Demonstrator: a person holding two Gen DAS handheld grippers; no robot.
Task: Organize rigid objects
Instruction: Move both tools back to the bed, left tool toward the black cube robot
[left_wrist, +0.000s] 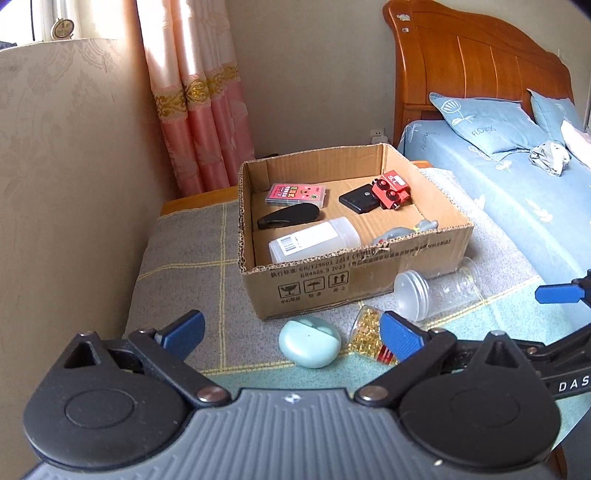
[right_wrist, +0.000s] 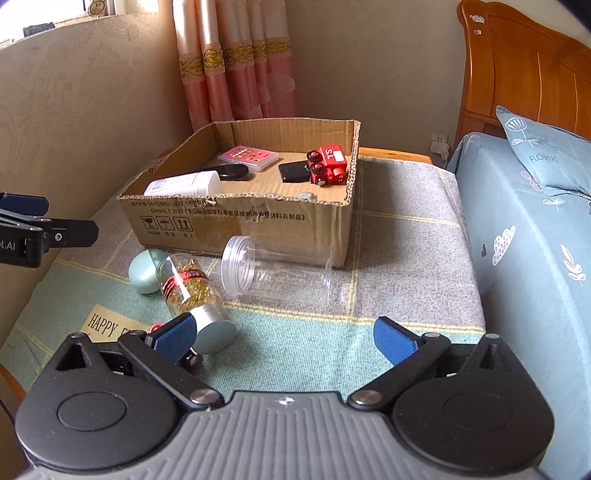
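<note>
An open cardboard box (left_wrist: 369, 273) (right_wrist: 236, 221) stands on a grey and green blanket. It holds a red toy truck (left_wrist: 391, 188) (right_wrist: 328, 164), a pink card case (left_wrist: 295, 194), a black wallet (left_wrist: 360, 201), a black oval case (left_wrist: 288, 218), a white plastic bottle (left_wrist: 314, 240) and a grey toy (left_wrist: 402, 232). In front of the box lie a mint green earbud case (left_wrist: 309, 341) (right_wrist: 146, 269), a jar of gold bits (right_wrist: 188, 291) (left_wrist: 367, 332) and a clear empty jar (left_wrist: 436, 290) (right_wrist: 277, 273). My left gripper (left_wrist: 291, 334) is open, just before the earbud case. My right gripper (right_wrist: 284, 336) is open and empty, near the gold jar.
A bed with blue sheets (left_wrist: 517, 192) (right_wrist: 524, 240) and a wooden headboard (left_wrist: 461, 62) is on the right. A beige padded wall (left_wrist: 66, 184) runs along the left, pink curtains (left_wrist: 199, 110) behind. A "HAPPY" card (right_wrist: 107, 325) lies on the blanket.
</note>
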